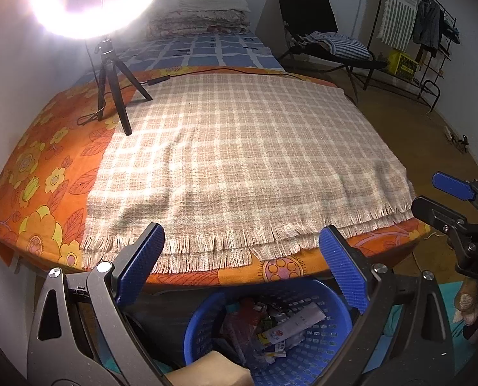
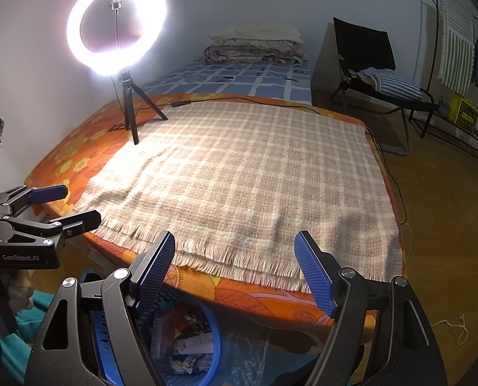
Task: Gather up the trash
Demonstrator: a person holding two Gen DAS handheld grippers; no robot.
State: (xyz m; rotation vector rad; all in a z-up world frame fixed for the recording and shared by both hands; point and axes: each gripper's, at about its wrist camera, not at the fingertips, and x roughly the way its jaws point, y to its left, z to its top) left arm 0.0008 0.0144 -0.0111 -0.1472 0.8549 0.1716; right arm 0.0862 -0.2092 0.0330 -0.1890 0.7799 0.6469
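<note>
Your left tool (image 1: 242, 267) is open wide, with nothing between its blue pads. Your right tool (image 2: 235, 273) is open wide too, and it holds nothing.

The round blue plastic basket with holes in its wall (image 1: 306, 360) sits on the floor, right under your left tool and close to it. It is full of trash: crumpled wrappers (image 1: 242, 325) and a white squeeze tube with a red mark (image 1: 295, 325). From your right tool the basket (image 2: 216, 347) is low and to the left, partly hidden behind the left finger. Only that view shows a clear crinkly plastic bag (image 2: 248, 353) on the floor just beside the basket, under the bed edge.

The left view shows your right tool (image 1: 444, 199) off to the right side. The right view shows your left tool (image 2: 65, 204) off to the left.

In front of both tools is the bed with the orange flower sheet (image 1: 39, 199). A beige checked blanket with fringe (image 1: 239, 148) lies flat on it. Its fringe hangs just past both tools' fingertips, over the bed's near edge. A bright ring light on a small black tripod (image 2: 131, 109) stands far ahead on the left, by the wall. To the right of the bed there is open brown wooden floor (image 2: 447, 241).
</note>
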